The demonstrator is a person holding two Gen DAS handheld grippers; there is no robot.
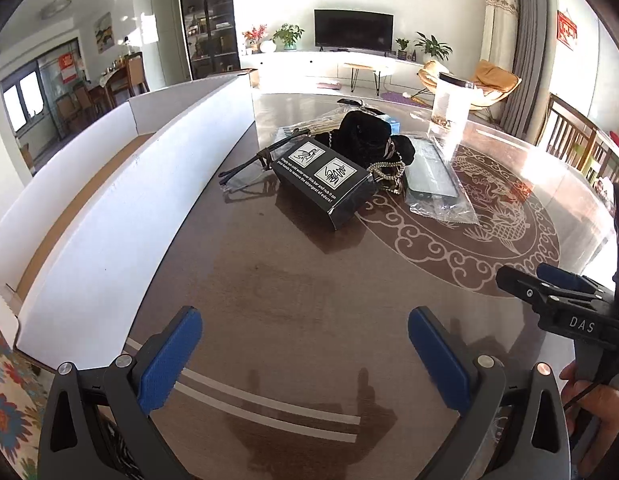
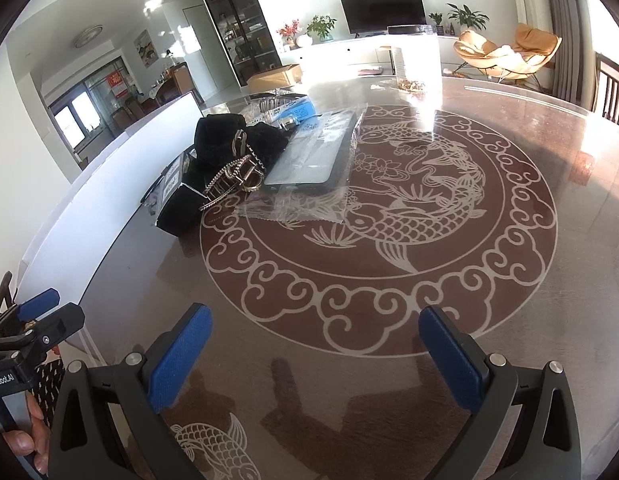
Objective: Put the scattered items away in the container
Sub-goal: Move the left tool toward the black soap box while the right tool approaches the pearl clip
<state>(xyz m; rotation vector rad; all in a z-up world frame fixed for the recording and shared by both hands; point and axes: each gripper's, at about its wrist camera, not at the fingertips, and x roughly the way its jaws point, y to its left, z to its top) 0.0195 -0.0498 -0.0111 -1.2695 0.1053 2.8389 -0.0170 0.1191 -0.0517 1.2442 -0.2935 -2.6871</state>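
Note:
A pile of items lies mid-table: a black printed box (image 1: 323,182) (image 2: 177,208), a black velvet pouch (image 1: 367,130) (image 2: 221,130), a beaded chain (image 1: 389,172) (image 2: 233,178), a phone case in a clear bag (image 1: 433,176) (image 2: 313,152), dark glasses (image 1: 249,164) and a blue-white packet (image 2: 295,110). The long white cardboard container (image 1: 109,208) (image 2: 109,176) stands open along the left. My left gripper (image 1: 305,356) (image 2: 49,312) is open and holds nothing, well short of the pile. My right gripper (image 2: 315,354) (image 1: 525,278) is open too, over the fish pattern.
The glass-topped brown table (image 2: 549,184) carries a carved fish medallion (image 2: 389,220). A clear plastic tub (image 1: 451,104) (image 2: 415,60) stands at the far side. Wooden chairs (image 1: 577,136) line the right edge. A person's hand (image 1: 597,404) grips the right tool's handle.

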